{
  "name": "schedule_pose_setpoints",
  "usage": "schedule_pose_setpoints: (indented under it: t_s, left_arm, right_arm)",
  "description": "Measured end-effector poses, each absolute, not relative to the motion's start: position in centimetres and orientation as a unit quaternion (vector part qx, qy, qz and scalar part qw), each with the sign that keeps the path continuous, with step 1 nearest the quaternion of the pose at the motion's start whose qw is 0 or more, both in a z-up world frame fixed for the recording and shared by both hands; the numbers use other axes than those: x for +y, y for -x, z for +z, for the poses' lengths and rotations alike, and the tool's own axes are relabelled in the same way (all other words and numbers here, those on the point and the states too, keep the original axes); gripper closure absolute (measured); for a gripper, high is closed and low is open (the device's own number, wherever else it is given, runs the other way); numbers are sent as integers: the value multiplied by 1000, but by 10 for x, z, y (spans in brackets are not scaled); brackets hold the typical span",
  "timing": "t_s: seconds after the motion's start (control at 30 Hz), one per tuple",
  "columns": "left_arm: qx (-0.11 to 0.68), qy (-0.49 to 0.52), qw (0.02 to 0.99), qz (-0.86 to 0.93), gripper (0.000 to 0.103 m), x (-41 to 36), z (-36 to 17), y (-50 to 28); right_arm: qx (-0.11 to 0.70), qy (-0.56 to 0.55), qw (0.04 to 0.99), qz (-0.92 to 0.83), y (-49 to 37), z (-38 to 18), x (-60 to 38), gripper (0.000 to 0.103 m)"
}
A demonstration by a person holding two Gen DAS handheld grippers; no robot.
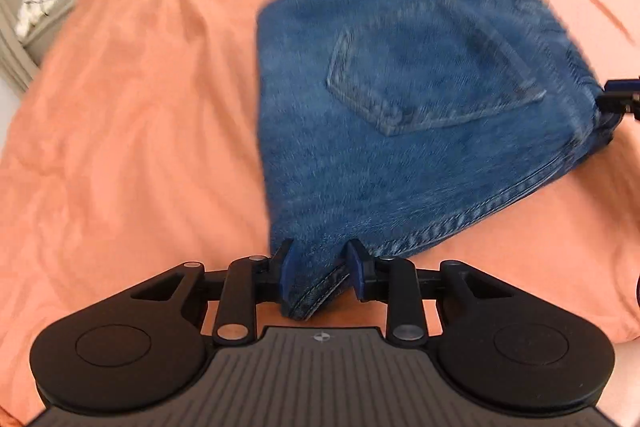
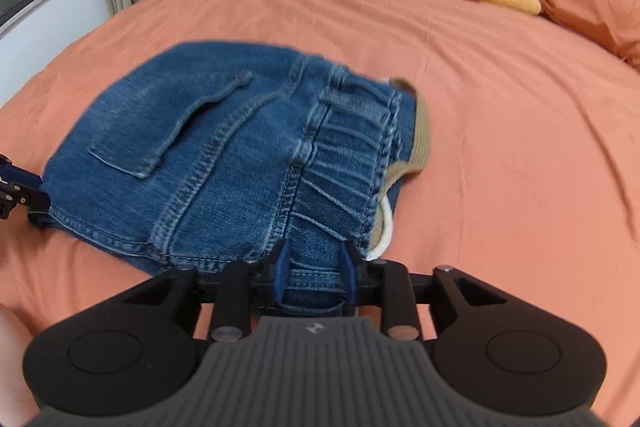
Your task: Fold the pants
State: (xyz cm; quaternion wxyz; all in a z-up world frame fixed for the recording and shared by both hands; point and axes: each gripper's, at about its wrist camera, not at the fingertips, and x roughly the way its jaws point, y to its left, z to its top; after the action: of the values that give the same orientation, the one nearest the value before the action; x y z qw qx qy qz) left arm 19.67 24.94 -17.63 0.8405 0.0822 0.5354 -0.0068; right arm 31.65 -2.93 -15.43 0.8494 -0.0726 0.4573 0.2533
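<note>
I'm pinching the folded jeans (image 2: 224, 155) on the bed (image 2: 500, 131) | left claw (image 1: 320, 273) gripping the seam corner | right claw (image 2: 314, 273) gripping the waistband end, keeping layers aligned.

Far edge of the jeans (image 1: 400, 75) motion-blurred; the other tongs (image 1: 618, 97) cut off at the frame edge

Each camera sits just behind its own tool, low and close over the bed (image 1: 120, 107). The left view faces the folded pants (image 1: 400, 107) from one end, the right from the waistband end; both share them.
</note>
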Motion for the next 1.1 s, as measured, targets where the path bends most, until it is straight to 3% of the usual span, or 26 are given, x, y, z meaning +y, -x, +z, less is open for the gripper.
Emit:
schedule_pose_setpoints:
  t_s: [0.1, 0.3, 0.37, 0.43, 0.53, 0.63, 0.87, 1.1]
  left_arm:
    - [486, -59, 872, -1, 68, 247, -138, -175]
    - [404, -28, 914, 8, 68, 221, -57, -128]
    - [376, -34, 926, 20, 66, 207, -40, -111]
    - [350, -43, 935, 31, 56, 194, -24, -95]
    - [323, -46, 943, 63, 52, 175, -12, -77]
    - [311, -39, 948, 60, 37, 157, -4, -59]
    - [309, 4, 946, 103, 32, 141, -13, -33]
    - [357, -10, 929, 99, 32, 133, -52, -29]
  right_arm:
    - [426, 71, 863, 263, -300, -120, -38, 45]
    - [359, 54, 891, 273, -253, -45, -55, 20]
    - [341, 38, 900, 270, -235, -25, -62, 19]
    - [328, 24, 906, 266, -218, -9, -67, 17]
    - [308, 12, 915, 259, -192, 7, -75, 13]
    - [297, -3, 924, 243, -168, 14, -81, 11]
    - [307, -15, 924, 227, -128, 4, -82, 11]
    - [331, -15, 918, 219, -120, -23, -70, 11]
